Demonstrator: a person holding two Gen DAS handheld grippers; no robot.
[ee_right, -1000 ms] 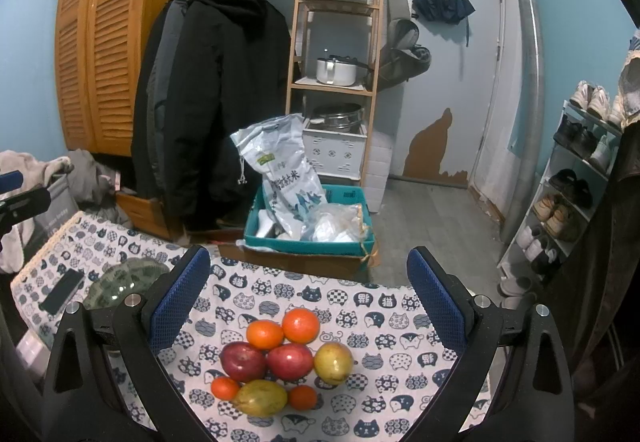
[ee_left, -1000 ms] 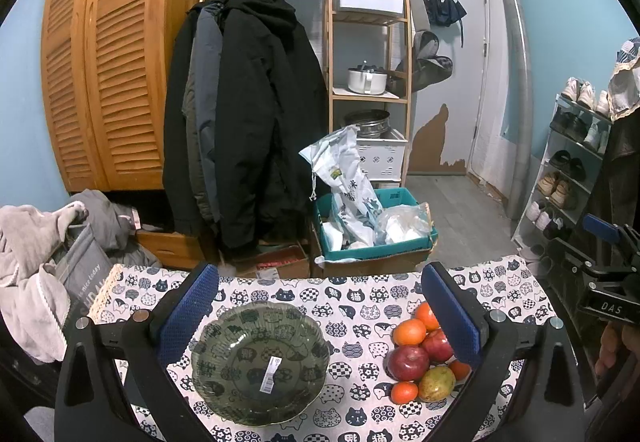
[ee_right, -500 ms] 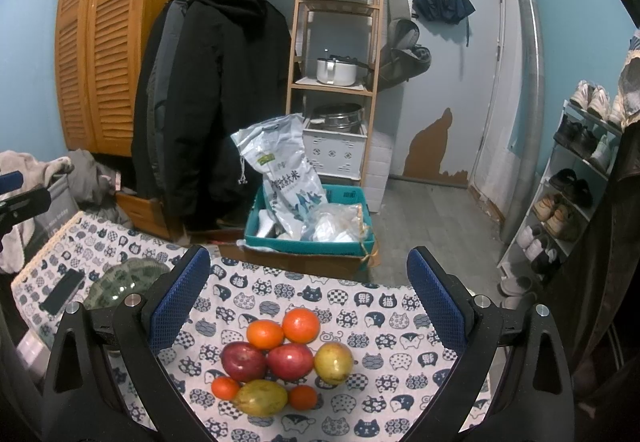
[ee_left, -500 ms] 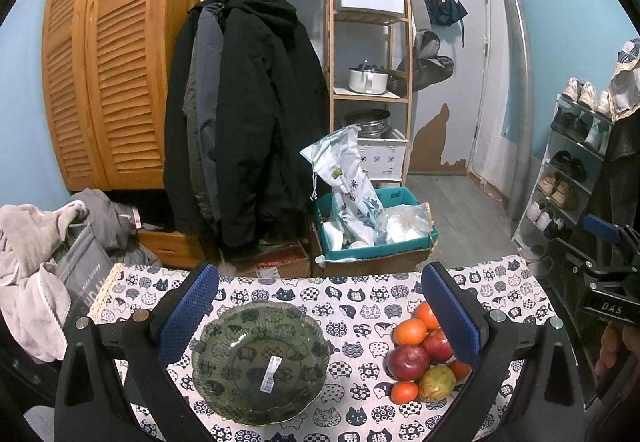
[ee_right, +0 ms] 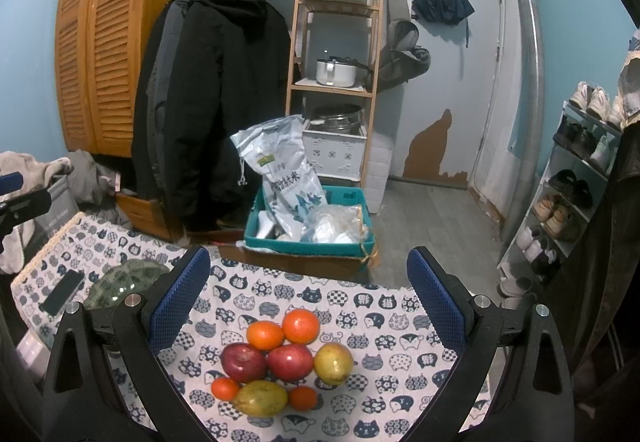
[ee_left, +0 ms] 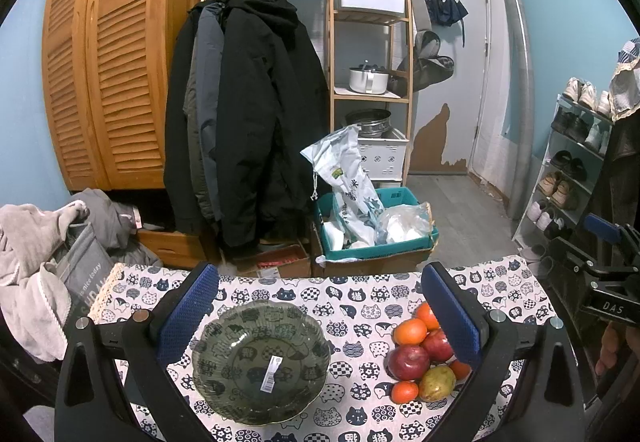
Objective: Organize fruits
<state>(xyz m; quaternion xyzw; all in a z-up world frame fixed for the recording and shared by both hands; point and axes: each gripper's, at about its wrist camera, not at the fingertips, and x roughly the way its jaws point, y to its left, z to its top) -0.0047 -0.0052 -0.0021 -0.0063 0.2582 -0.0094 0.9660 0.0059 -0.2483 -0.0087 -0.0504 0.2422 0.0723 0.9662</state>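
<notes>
I hold my left tool (ee_left: 320,306) spread wide over the empty scalloped green glass bowl (ee_left: 261,361) and my right tool (ee_right: 308,288), equally wide and empty, above the cluster of 8 red, orange and yellow fruits (ee_right: 282,360) on the cat-print counter (ee_right: 360,306), ready to transfer them.

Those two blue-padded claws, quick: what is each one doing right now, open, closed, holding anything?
Left gripper: open, holding nothing, above the green glass bowl.
Right gripper: open, holding nothing, above the fruit pile.
</notes>
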